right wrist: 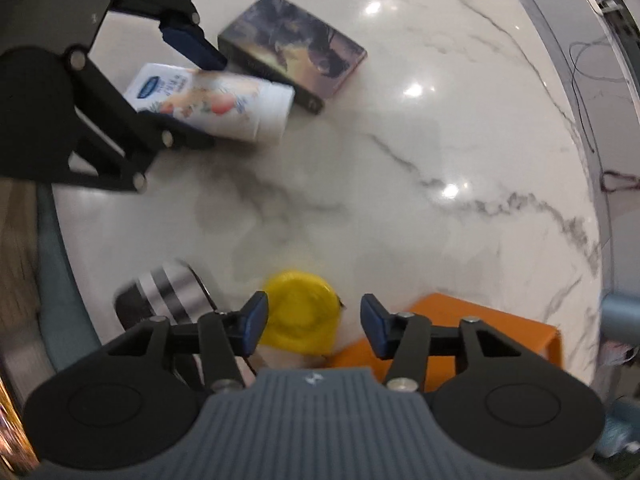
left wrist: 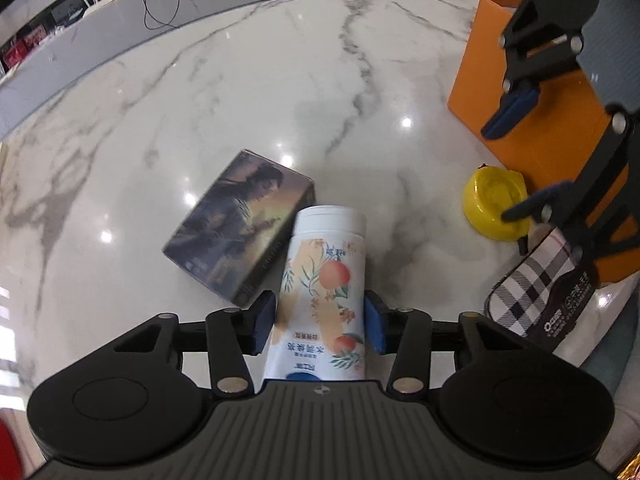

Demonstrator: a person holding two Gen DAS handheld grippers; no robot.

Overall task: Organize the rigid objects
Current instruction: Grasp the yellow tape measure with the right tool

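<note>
My left gripper is shut on a white canister with peach print, held above the marble table; it also shows in the right wrist view. A dark picture box lies just left of the canister, also in the right wrist view. My right gripper is open, its fingers on either side of a yellow round dish, which also shows in the left wrist view. I cannot tell whether the pads touch it.
An orange box stands at the table's right side, next to the yellow dish; it also shows in the right wrist view. A plaid case lies near the table's edge. Cables and a router sit on the far counter.
</note>
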